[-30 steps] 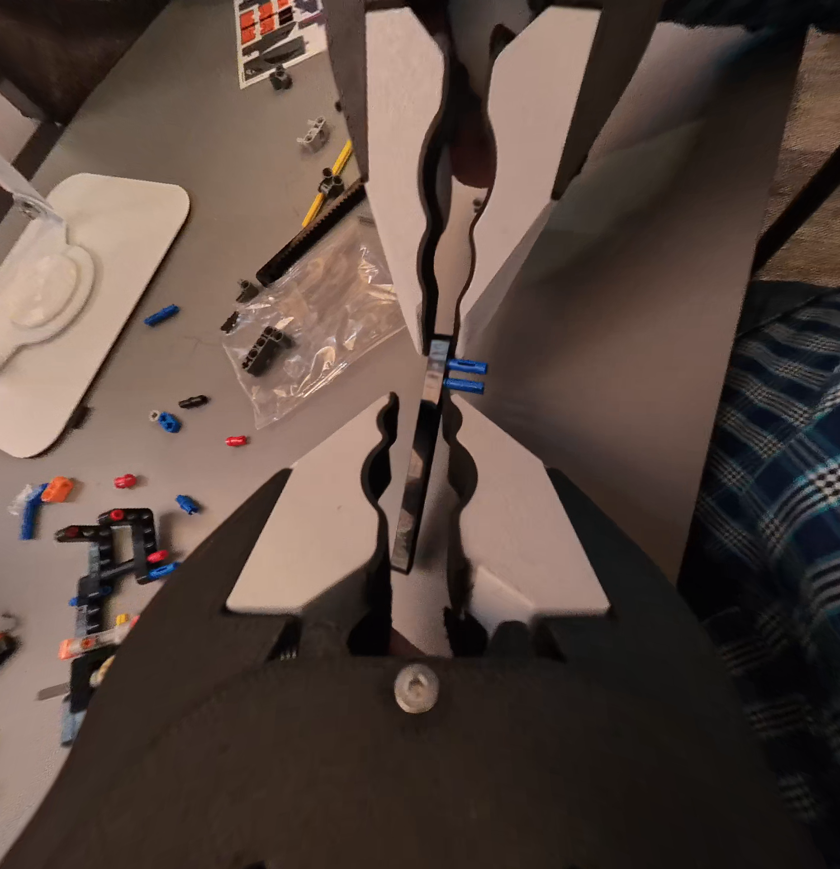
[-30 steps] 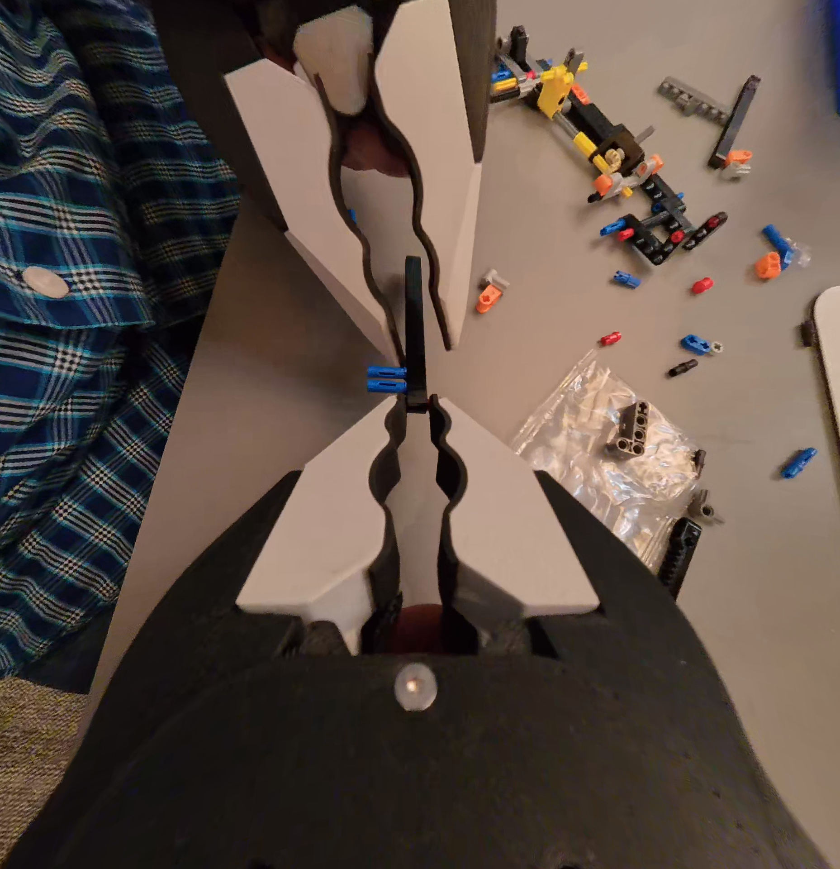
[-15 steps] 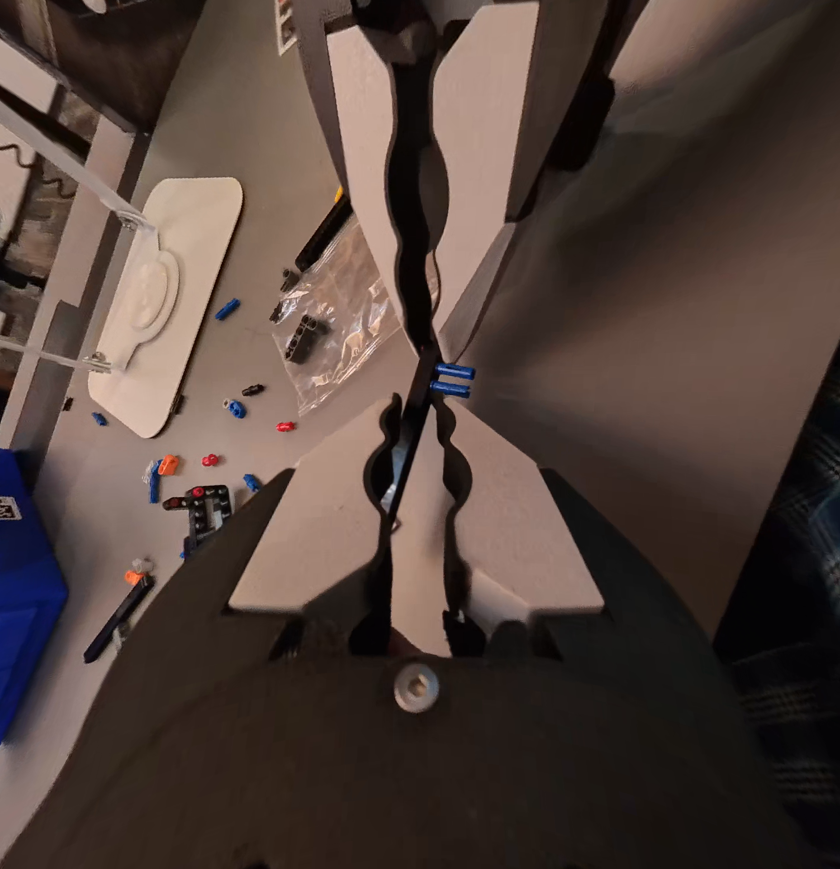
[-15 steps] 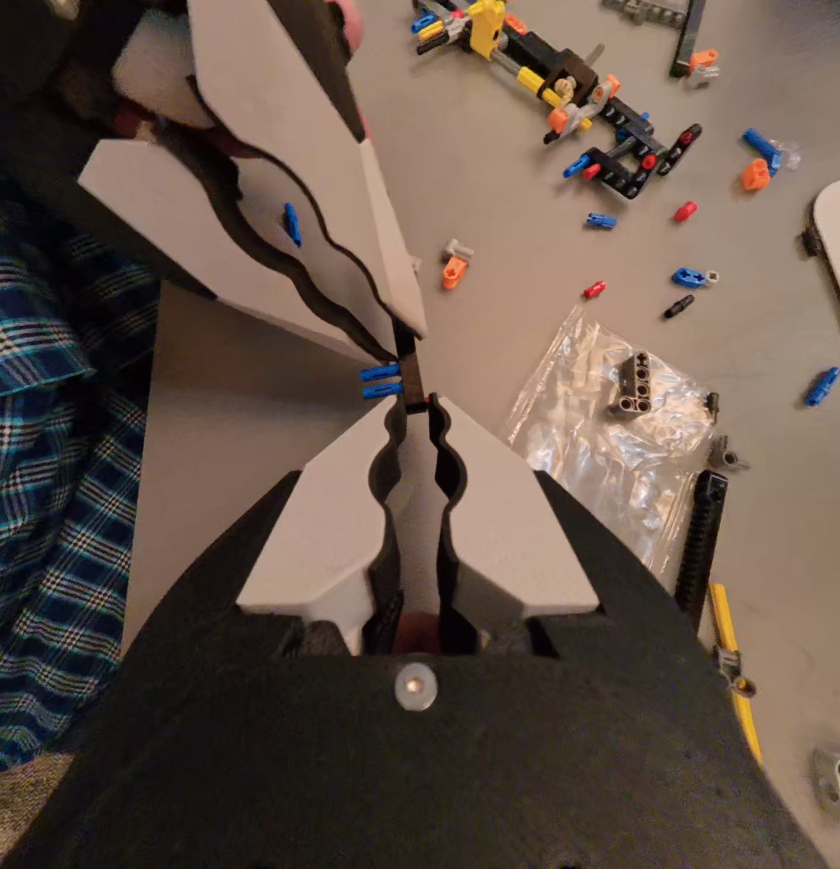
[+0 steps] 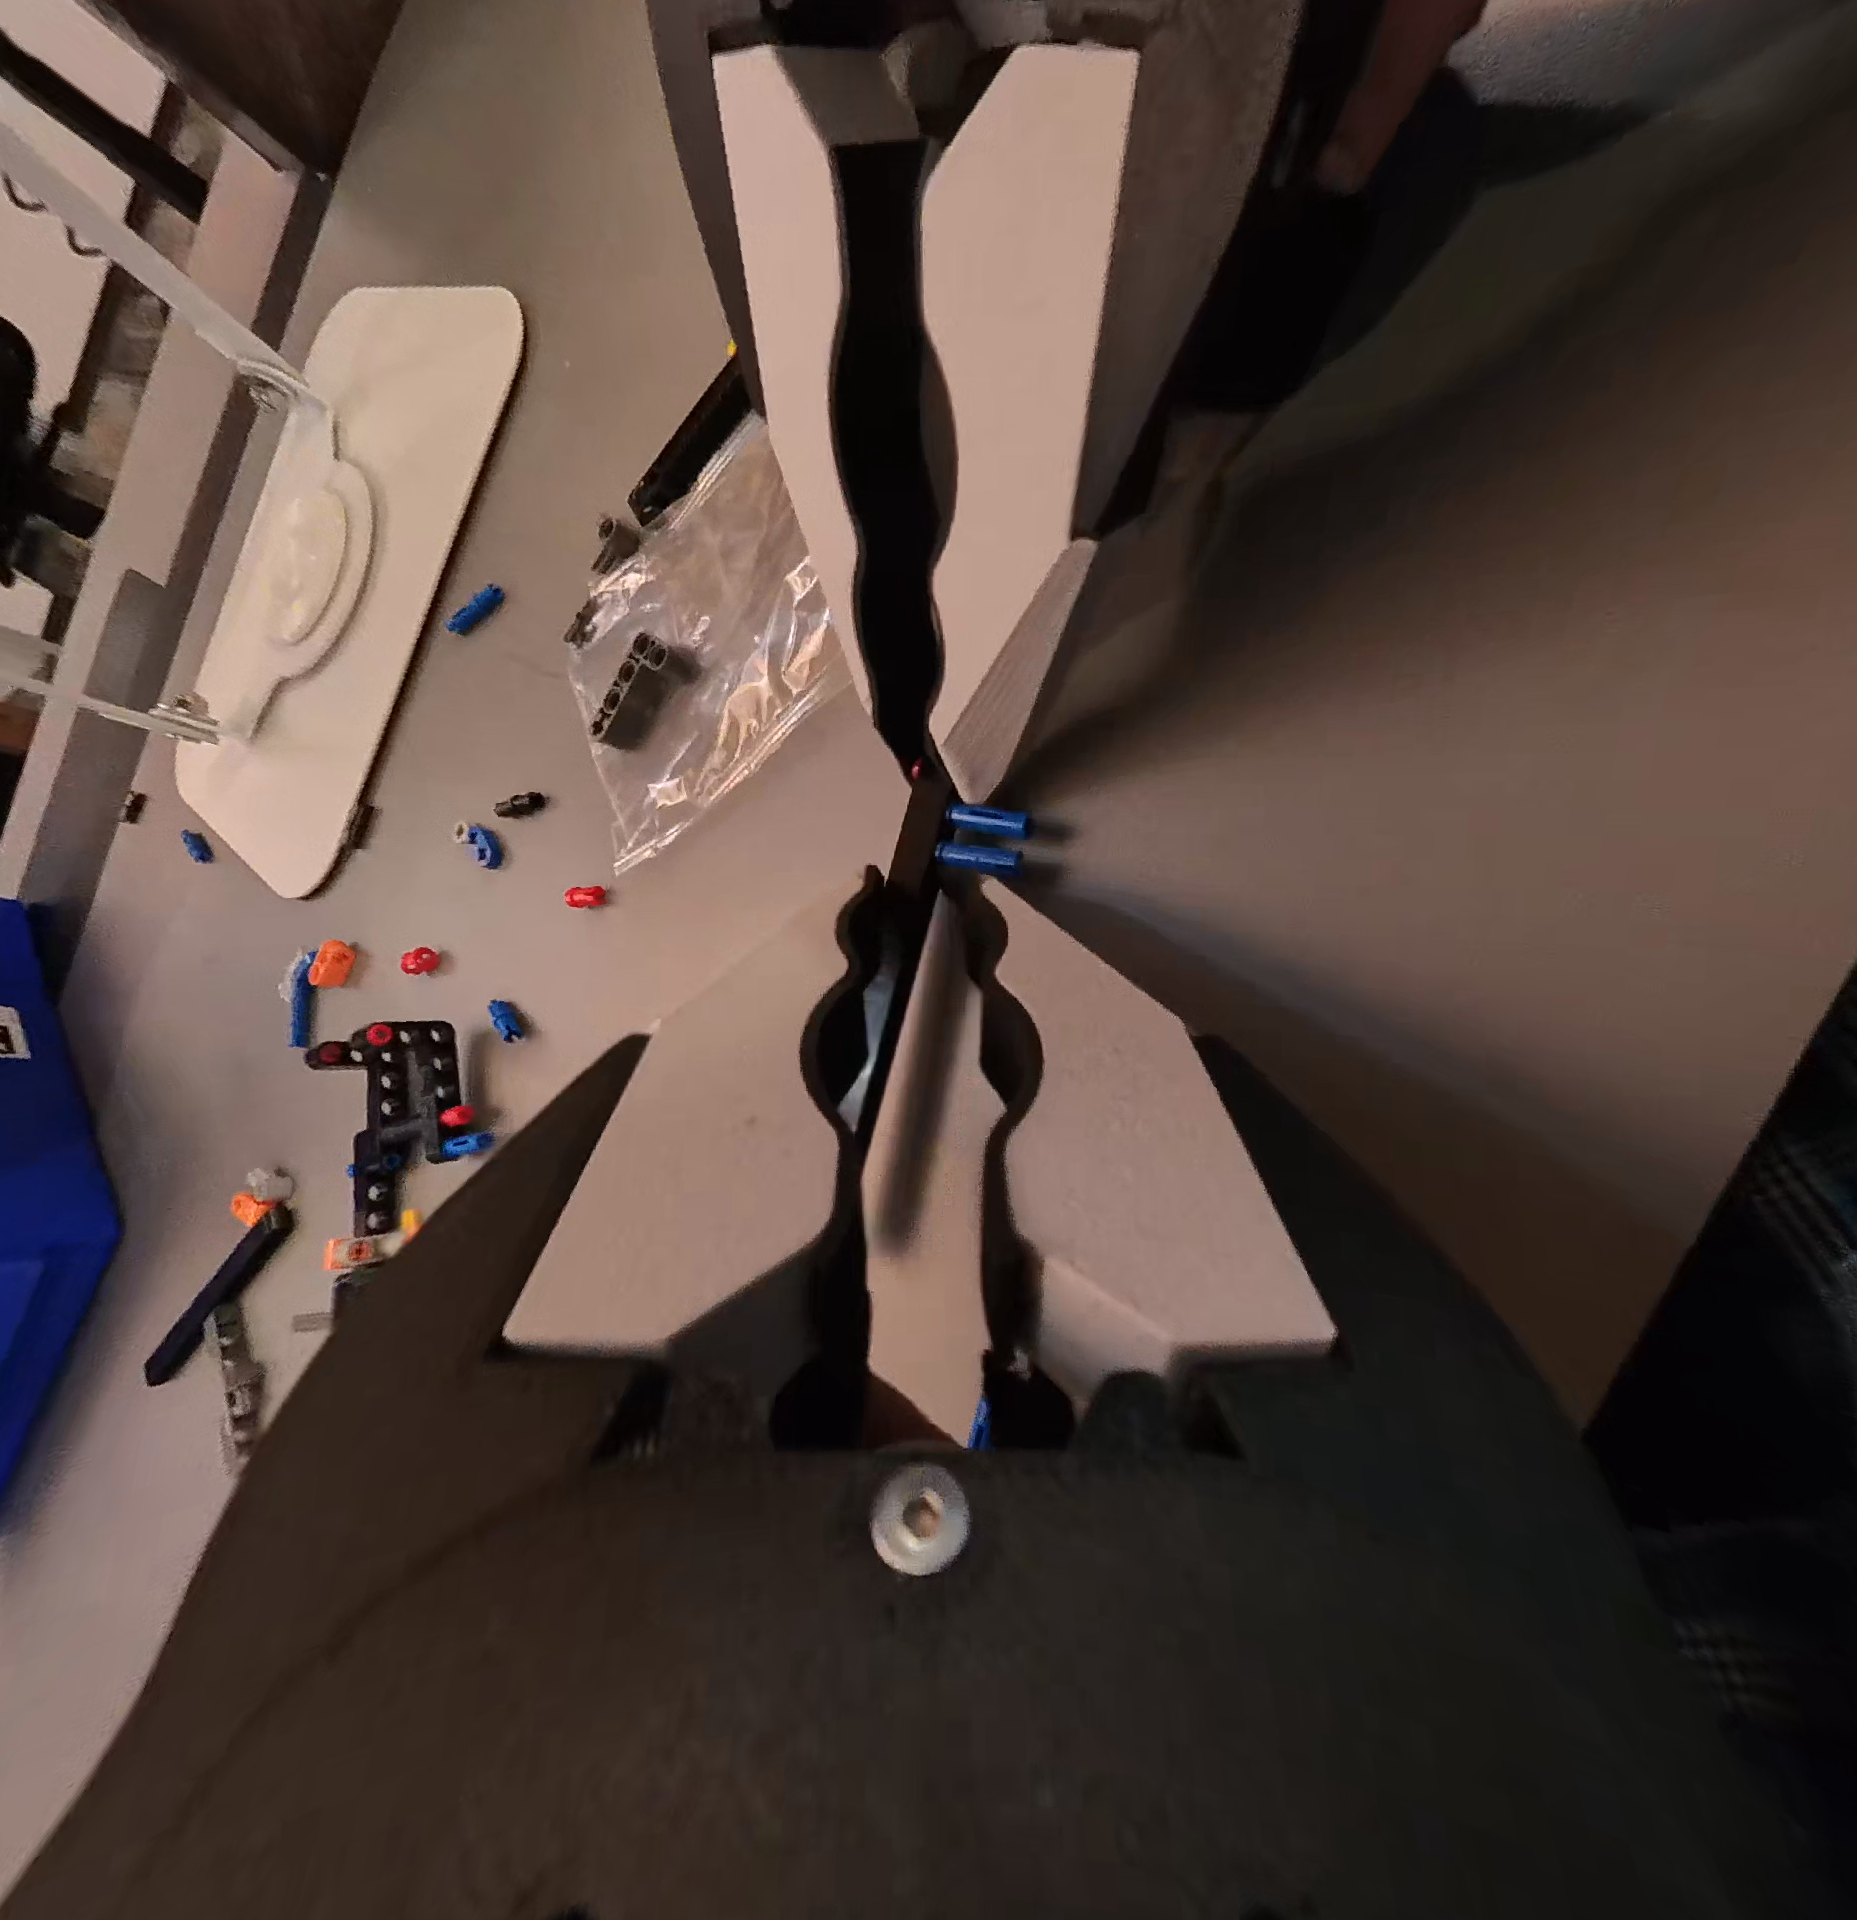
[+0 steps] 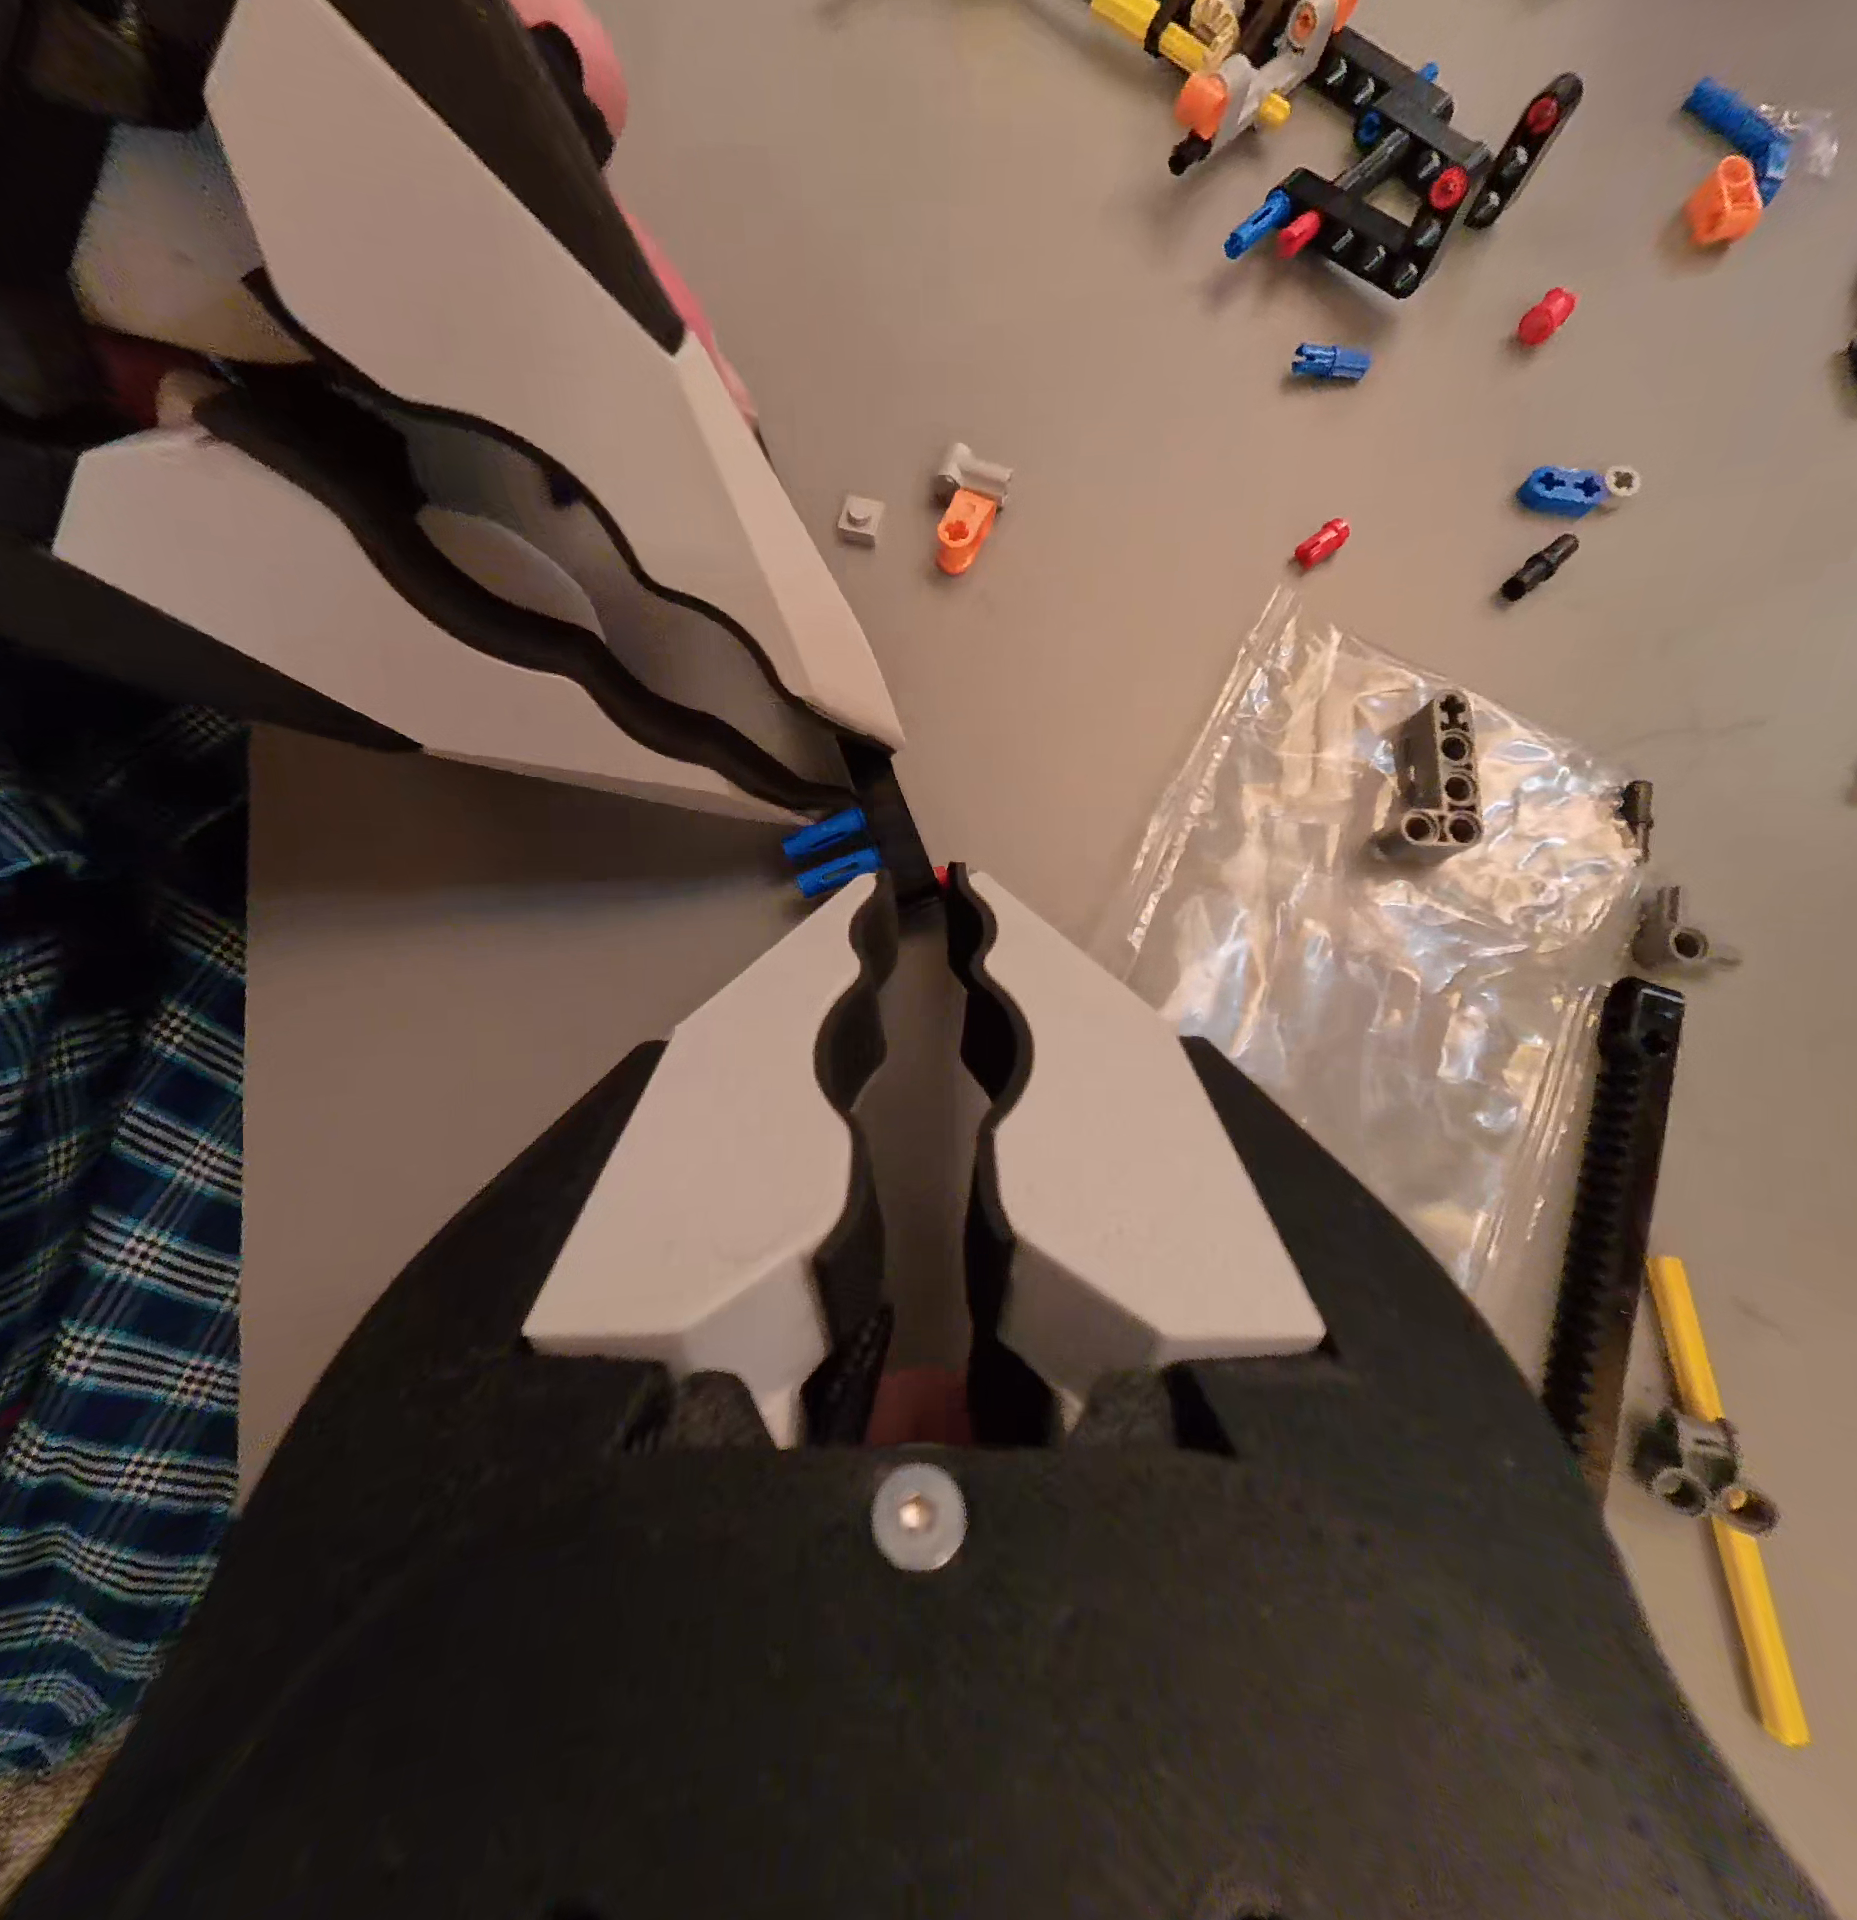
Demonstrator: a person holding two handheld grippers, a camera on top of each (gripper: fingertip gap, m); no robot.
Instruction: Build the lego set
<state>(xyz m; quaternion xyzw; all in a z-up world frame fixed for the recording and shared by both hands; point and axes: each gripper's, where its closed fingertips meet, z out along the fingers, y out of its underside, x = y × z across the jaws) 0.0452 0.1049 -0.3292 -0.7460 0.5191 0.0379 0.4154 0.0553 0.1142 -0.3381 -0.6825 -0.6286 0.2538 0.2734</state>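
While we tipped our two grippers, both held one black beam.

Our left gripper (image 5: 919,914) pinched the long black beam (image 5: 882,1023) and had tilted; our right gripper (image 6: 922,883) pinched its other end above the table (image 6: 1059,364). Two blue pins (image 6: 830,850) stayed in, so we judged the piece ready to join.

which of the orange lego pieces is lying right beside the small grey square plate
The orange connector joined to a grey piece, left of the clear bag; the grey square plate lies just beside it. The other orange connector lies far off, by a blue piece.
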